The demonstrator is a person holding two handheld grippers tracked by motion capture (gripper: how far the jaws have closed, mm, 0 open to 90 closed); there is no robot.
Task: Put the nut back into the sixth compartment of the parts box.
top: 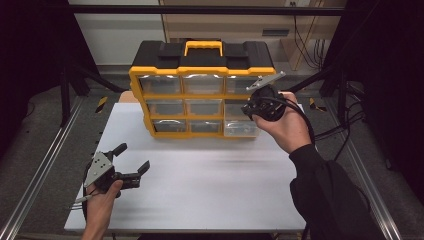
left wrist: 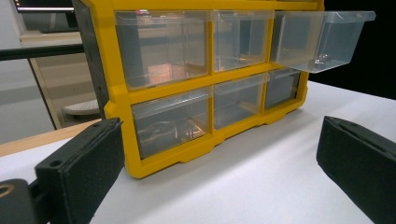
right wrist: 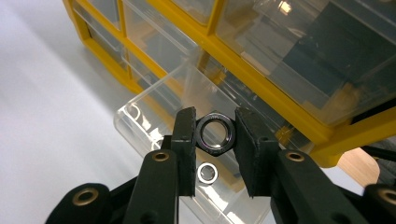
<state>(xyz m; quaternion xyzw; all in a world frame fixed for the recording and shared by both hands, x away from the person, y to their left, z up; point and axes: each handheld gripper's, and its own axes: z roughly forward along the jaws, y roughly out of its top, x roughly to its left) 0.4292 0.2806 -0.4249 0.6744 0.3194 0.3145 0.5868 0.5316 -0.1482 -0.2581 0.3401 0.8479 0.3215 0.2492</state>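
Above the pulled-out drawer (right wrist: 154, 121) at the cabinet's lower right, my right tongs (right wrist: 215, 135) grip a nut (right wrist: 215, 133) between their two black pads. It is a dark metal hex nut, shiny along its inner ring, with its hole facing my camera and its flat sides pressed against the pads. I see it held clear of the drawer floor, not touching the plastic. Below it, inside the same clear drawer, lies a small silvery washer (right wrist: 207, 173), flat on the bottom.

From the high view, my right tongs (top: 257, 104) sit at the right edge of the yellow and black cabinet (top: 202, 70), which stands upright at the far side of the white counter (top: 200, 185). That cabinet holds nine clear drawers in three rows; all but the pulled-out one (top: 241, 129) look pushed in.

My left tongs (top: 131, 159) rest low over the near left part of the counter, jaws spread wide with nothing between them, well apart from the cabinet. Through their camera I see the open drawer (left wrist: 322, 39) jutting out from the yellow frame.
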